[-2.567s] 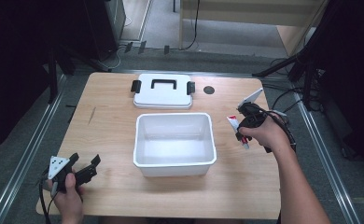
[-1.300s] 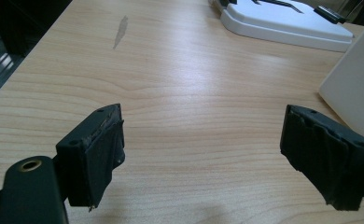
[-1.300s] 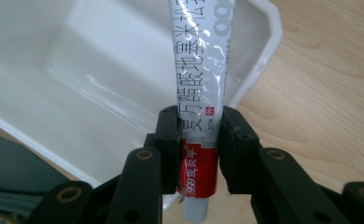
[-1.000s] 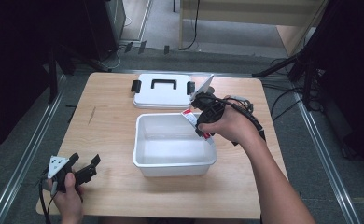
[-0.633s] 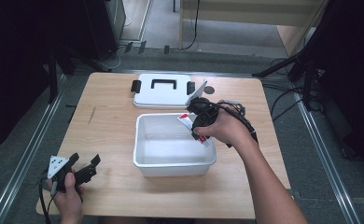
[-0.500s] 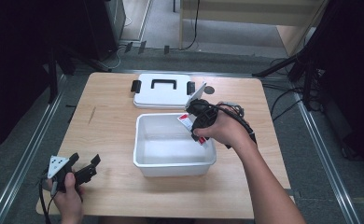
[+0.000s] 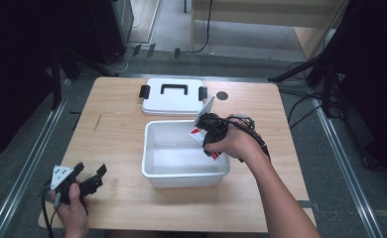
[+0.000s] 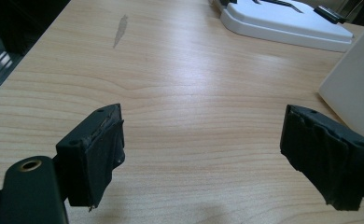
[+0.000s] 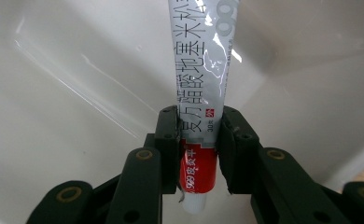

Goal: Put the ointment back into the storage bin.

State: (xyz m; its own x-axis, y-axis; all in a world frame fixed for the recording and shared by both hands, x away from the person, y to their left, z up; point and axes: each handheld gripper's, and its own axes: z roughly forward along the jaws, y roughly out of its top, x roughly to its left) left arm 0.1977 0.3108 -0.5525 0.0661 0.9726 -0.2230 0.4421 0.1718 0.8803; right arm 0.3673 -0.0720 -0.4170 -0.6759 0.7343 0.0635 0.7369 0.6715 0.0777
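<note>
- The right claw [image 9: 199,128] is clenched on a tube [image 9: 202,79] of ointment, its two black jaws pressing the flat sides of the tube just above the red band near the cap end.
- In the right gripper view the tube runs from between the jaws toward the top of the picture, silver-grey with dark printed characters, its white cap pointing back toward the camera.
- In the high view the right claw [image 7: 207,140] sits over the right part of a white bin [image 7: 152,171], with the tube [image 7: 195,133] held inside the bin's opening; whether the tube touches the bin's floor cannot be told.
- The bin stands open near the middle of the wooden table [image 7: 117,124], and its white inner walls lie behind the tube in the right gripper view.
- A white lid [image 7: 174,101] with a black handle and black side clips lies flat on the table just beyond the bin.
- The left claw [image 8: 203,154] is released, its jaws wide apart with bare table between them.
- In the high view the left claw [image 7: 90,176] rests at the table's near left corner, well apart from the bin.
</note>
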